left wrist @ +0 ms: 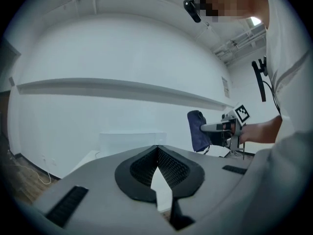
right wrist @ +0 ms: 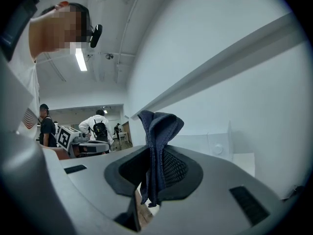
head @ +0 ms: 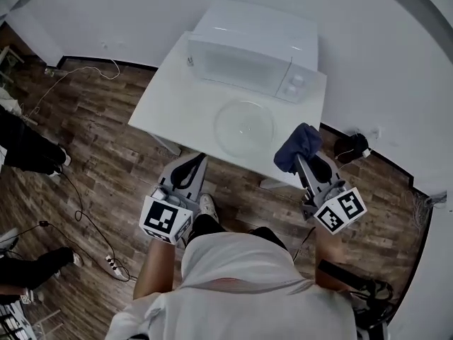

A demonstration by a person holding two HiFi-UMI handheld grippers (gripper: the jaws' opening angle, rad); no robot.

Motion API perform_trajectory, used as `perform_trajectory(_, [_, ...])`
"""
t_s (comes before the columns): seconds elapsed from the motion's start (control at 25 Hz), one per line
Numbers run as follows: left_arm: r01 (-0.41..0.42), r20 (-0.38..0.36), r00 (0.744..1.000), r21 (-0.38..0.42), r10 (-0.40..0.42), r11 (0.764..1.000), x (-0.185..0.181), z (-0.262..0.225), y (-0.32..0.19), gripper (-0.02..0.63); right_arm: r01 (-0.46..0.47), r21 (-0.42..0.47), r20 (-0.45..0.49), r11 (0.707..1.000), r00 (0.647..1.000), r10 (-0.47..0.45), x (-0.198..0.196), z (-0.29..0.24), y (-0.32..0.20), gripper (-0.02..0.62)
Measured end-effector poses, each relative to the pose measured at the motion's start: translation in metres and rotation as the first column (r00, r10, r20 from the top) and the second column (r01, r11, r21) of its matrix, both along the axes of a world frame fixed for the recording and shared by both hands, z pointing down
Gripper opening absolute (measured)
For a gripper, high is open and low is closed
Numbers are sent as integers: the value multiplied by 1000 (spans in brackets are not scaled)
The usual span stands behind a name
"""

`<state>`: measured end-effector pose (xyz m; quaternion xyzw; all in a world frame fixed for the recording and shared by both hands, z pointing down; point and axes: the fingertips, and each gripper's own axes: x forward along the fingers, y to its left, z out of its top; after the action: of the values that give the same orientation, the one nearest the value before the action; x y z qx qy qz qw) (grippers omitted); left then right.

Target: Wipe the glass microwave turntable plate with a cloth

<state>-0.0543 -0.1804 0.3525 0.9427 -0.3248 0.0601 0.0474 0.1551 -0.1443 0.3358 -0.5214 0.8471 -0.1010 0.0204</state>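
Observation:
The round clear glass turntable plate (head: 244, 125) lies flat on the white table (head: 170, 105), in front of the white microwave (head: 248, 62). My right gripper (head: 303, 159) hangs over the table's near right corner, shut on a dark blue cloth (head: 296, 146). The right gripper view shows that cloth (right wrist: 159, 151) bunched upright between the jaws. My left gripper (head: 192, 161) is shut on nothing, just off the table's front edge and nearer to me than the plate. In the left gripper view its jaws meet, and the cloth (left wrist: 197, 130) shows at right.
Wooden floor surrounds the table. Cables (head: 78, 204) and a power strip (head: 113, 262) lie at left, near a bystander's dark legs (head: 28, 151). A black object (head: 352, 147) sits on the floor right of the table. White walls stand behind the microwave.

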Motion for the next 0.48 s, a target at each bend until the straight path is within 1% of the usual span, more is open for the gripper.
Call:
perform_trajectory(0.08, [-33,13,999,-5,33,999,-10,3,-26,11,-16,-10,0,1000,1000,16,-17,-1,-25,61])
perform_trajectory(0.28, [-91,-26,996,-8,91,996,-30,-2,-82,11,-42,-37,-15,998,999,41,-54,-1,-68,61])
perform_trajectory(0.36, [-114,-39,993,-9,113,993,-34,0,-98,11,-55,-54,-24,997,998,54,-63,2,-77,61])
perform_trajectory(0.48, [-126,-69,990,-25,124,992,-36,4,-115,11,-66,-85,-23,994,998,64,-69,7,-88,61])
